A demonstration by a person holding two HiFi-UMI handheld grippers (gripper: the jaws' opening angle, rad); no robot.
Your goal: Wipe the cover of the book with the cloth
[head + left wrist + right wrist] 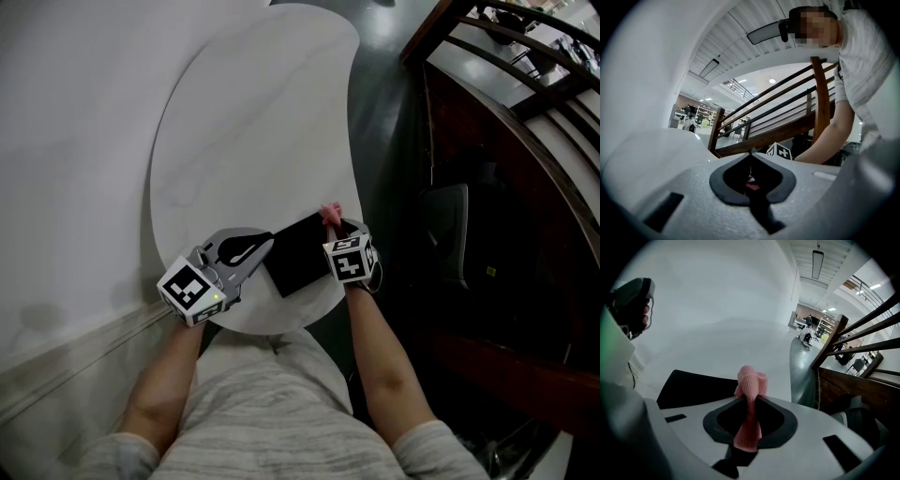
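Observation:
A black book [298, 255] lies flat at the near edge of the white table [253, 112]. My right gripper [334, 225] is over the book's right end, shut on a pink knitted cloth [329, 212]. In the right gripper view the cloth [751, 380] sticks up between the jaws of the gripper [749, 401], with the book [693, 387] just beyond and to the left. My left gripper [267, 242] lies on the table with its tips at the book's left corner. Its jaws [751, 152] are closed together, and the book is hidden in that view.
The rounded table edge runs just right of the book, with dark floor [384, 94] beyond it. A wooden stair railing [506, 122] fills the right side, and a dark seat [448, 230] stands below it. The person's lap is right under the near table edge.

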